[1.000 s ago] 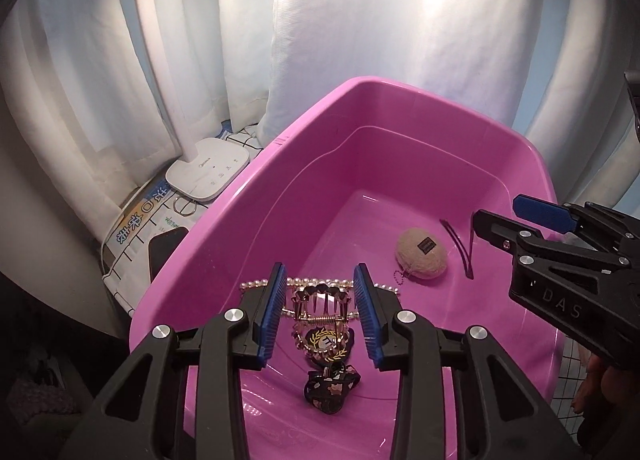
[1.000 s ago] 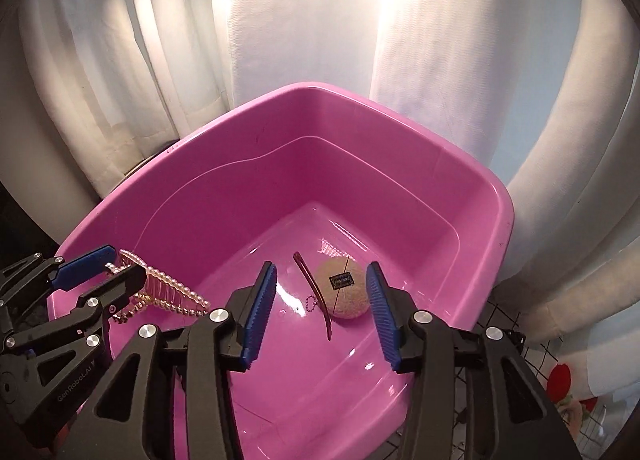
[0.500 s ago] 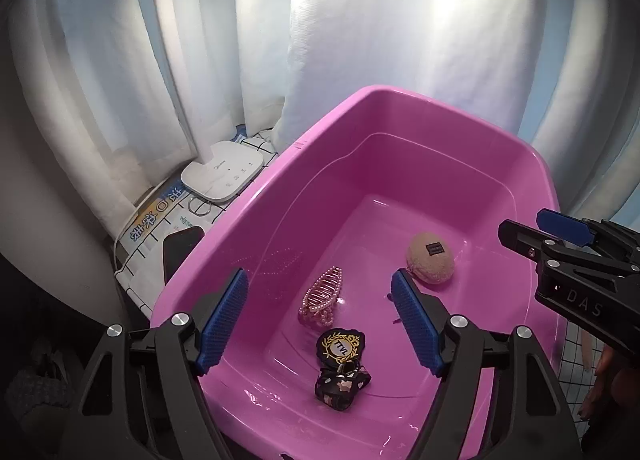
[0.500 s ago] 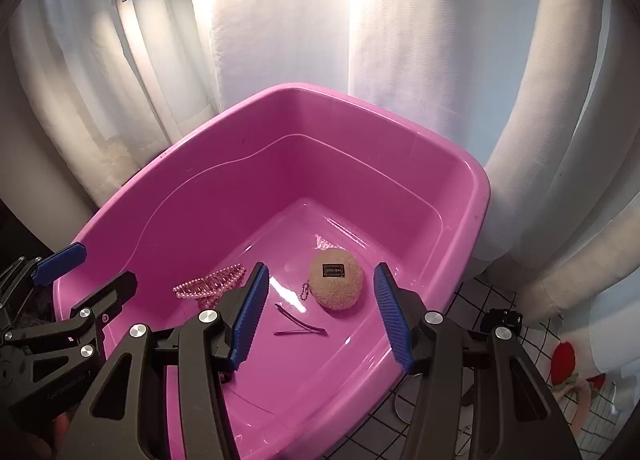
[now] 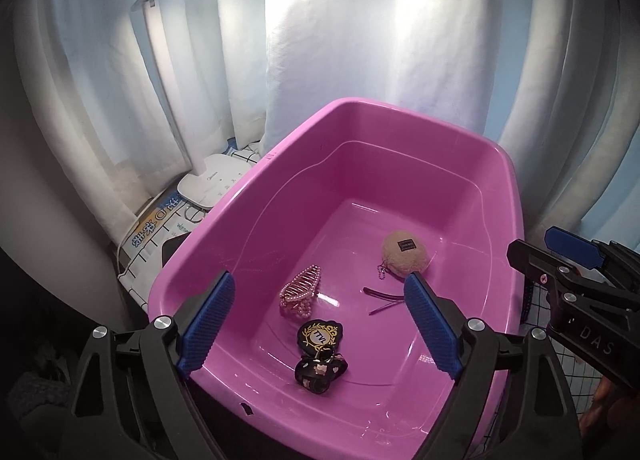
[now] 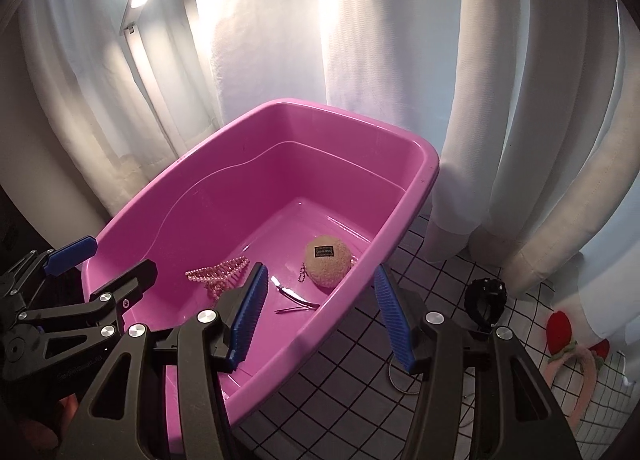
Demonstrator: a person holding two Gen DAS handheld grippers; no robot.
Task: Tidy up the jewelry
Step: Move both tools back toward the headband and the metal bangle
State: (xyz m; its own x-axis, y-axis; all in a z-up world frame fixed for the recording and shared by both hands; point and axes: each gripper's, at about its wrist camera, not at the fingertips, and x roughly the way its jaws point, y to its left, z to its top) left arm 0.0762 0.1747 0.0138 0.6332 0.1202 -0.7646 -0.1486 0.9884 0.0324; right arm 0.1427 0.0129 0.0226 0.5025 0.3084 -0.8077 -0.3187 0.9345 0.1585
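Observation:
A pink plastic tub point(image 5: 400, 116) holds a pearl hair claw point(image 5: 300, 291), a beige fuzzy pom keychain point(image 5: 406, 253), a thin dark hair clip point(image 5: 384, 299) and a black badge charm point(image 5: 320, 352). My left gripper point(image 5: 318, 324) is open and empty, above the tub's near end. My right gripper point(image 6: 322, 322) is open and empty, over the tub's right rim point(image 6: 424, 176). The right wrist view shows the claw point(image 6: 218, 271), pom point(image 6: 329, 260) and hair clip point(image 6: 294, 302) inside.
A white lamp base point(image 5: 212, 182) and printed sheet point(image 5: 152, 228) lie left of the tub. On the checked mat point(image 6: 440, 268) to the right lie a black scrunchie-like item point(image 6: 485, 298) and a strawberry headband point(image 6: 576, 356). White curtains hang behind.
My left gripper opened and let the pearl hair claw fall into the tub, then drew back and up. My right gripper also drew back and swung right.

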